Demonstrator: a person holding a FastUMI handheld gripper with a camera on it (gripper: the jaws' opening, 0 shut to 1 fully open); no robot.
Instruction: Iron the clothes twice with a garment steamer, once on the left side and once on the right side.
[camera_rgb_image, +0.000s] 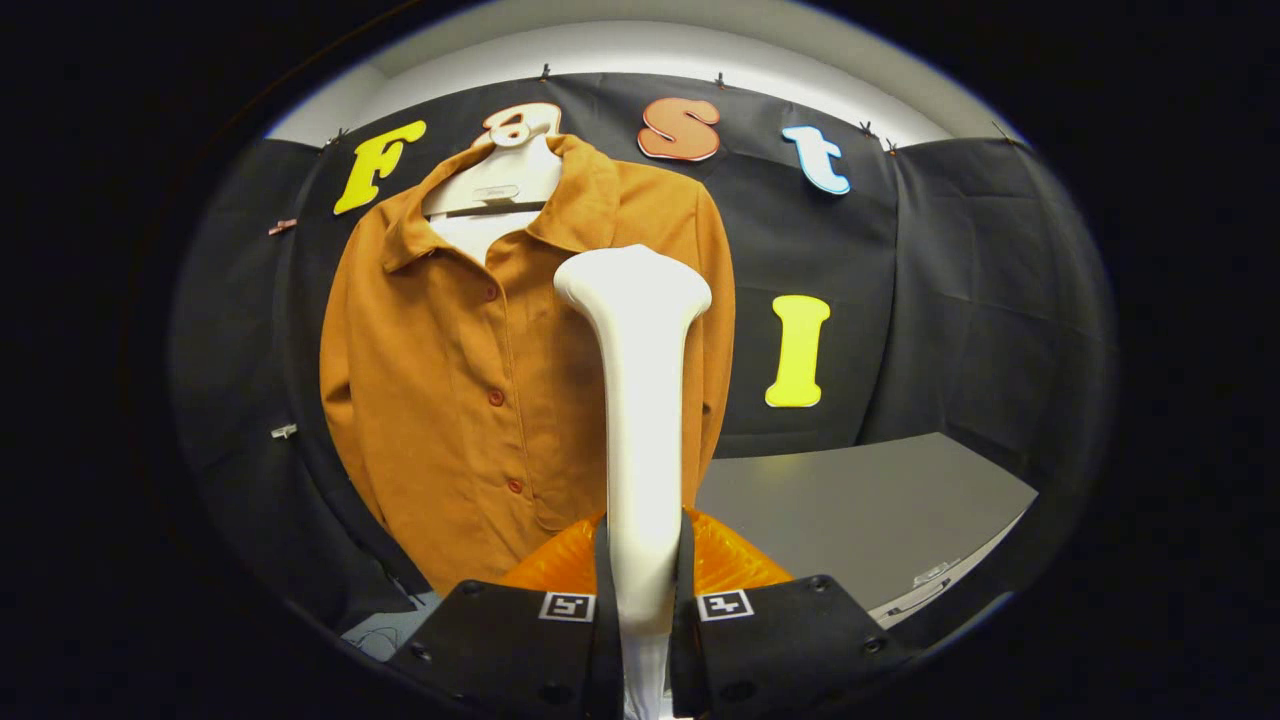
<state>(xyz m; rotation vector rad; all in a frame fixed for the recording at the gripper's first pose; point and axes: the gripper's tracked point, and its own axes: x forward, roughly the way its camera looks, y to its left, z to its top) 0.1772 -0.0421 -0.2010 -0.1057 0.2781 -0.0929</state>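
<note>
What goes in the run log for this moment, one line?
gripper: shut on steamer | steamer: upright, head before shirt | shirt: hanging on hanger, buttoned

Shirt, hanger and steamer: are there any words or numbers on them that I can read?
Hanger: one small plate, too blurred to read.
Shirt: no words or numbers.
Steamer, clamped between the jaws: no words or numbers.
Square tags on the jaws: black-and-white patterns, not words.
</note>
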